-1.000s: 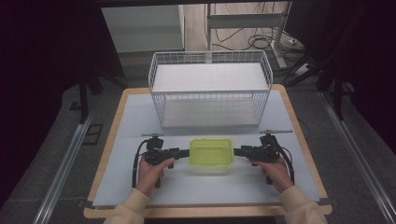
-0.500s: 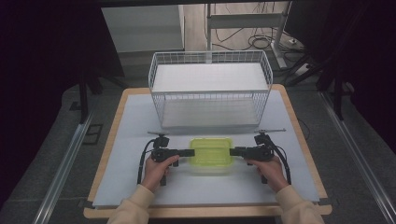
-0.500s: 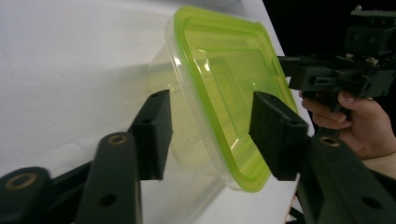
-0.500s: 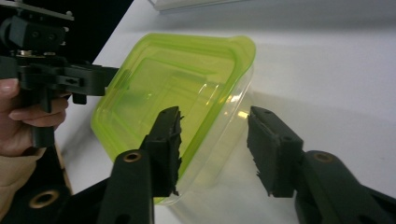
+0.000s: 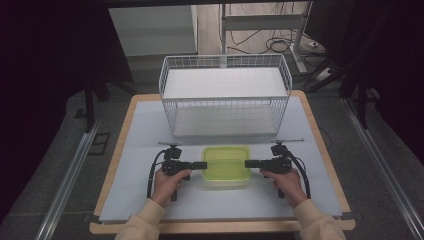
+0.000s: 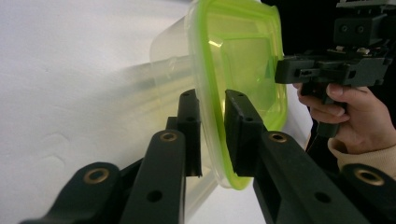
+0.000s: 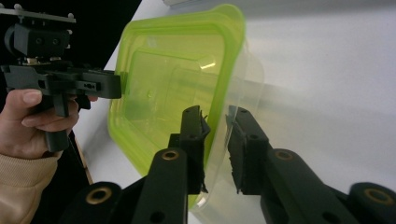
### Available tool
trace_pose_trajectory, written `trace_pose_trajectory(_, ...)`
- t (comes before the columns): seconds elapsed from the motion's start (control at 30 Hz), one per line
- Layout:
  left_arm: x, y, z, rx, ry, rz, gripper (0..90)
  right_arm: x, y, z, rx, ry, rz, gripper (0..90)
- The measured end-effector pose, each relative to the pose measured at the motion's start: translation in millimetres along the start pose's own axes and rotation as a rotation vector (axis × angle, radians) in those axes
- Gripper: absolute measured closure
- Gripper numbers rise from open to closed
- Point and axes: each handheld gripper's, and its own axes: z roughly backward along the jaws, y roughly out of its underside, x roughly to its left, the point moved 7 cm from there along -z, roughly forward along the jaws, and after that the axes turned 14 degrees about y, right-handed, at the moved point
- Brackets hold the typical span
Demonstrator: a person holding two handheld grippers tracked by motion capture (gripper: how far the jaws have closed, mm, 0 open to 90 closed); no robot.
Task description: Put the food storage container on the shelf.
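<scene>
Gripping from opposite sides, the two claws meet a lidded plastic box near the front middle of the counter. Nearest the person, two hands in cream sleeves come in from the front edge, each around a black handle with a cable looping behind it.

The left claw points level toward the right, and its jaws have just been closing. In the left gripper view the rim of the green lid runs between the two pads, which sit tight against it, so this claw is clamped on the box's left edge. The right claw points level toward the left, straight at the other one, and its jaws have also just been closing. In the right gripper view the rim passes between its pads: one pad is at the lid, while a thin gap seems to remain at the other, so I cannot tell whether the grip is complete.

The box sits flat, lid up. It is nearly square with rounded corners, slightly longer across the counter from claw to claw, with a clear body under the lid.

Beyond it, toward the far edge, stands a white wire basket, well apart from the box, its long side running left to right.
</scene>
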Motion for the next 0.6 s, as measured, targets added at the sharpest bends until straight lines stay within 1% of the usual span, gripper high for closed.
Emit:
trace_pose_trajectory(0.07, -4.5, 0.6, 1.3, -0.003, 0.008, -0.016, 80.3, 0.4, -0.8, 1.9, -0.007, -0.01, -0.012, 80.0)
trace_pose_trajectory(0.13, -8.9, 0.6, 2.8, -0.008, 0.021, -0.023, 80.1, 0.7, -0.9, 4.2, -0.004, -0.015, -0.012, 80.1)
trace_pose_trajectory(0.17, -10.5, 0.4, 3.7, -0.01, 0.025, -0.029, 80.0, 1.6, -1.0, 5.8, -0.003, -0.024, -0.016, 80.1)
trace_pose_trajectory(0.33, -16.2, -0.4, 6.3, -0.023, 0.032, -0.038, 80.1, 6.5, -3.4, 12.0, -0.02, -0.028, -0.003, 80.0)
trace_pose_trajectory(0.4, -20.3, -1.7, 8.2, -0.024, 0.03, -0.052, 80.1, 8.4, -4.2, 14.8, -0.023, -0.032, -0.002, 80.1)
trace_pose_trajectory(0.53, -31.7, -6.2, 12.4, -0.033, 0.022, -0.093, 80.0, 13.1, -7.6, 21.1, -0.05, -0.042, 0.0, 80.1)
trace_pose_trajectory(0.57, -33.7, -7.5, 13.6, -0.036, 0.025, -0.098, 80.0, 14.5, -8.8, 22.9, -0.06, -0.044, 0.005, 80.1)
trace_pose_trajectory(0.6, -35.2, -8.6, 14.5, -0.042, 0.033, -0.094, 80.0, 16.1, -9.9, 24.8, -0.067, -0.043, 0.009, 80.1)
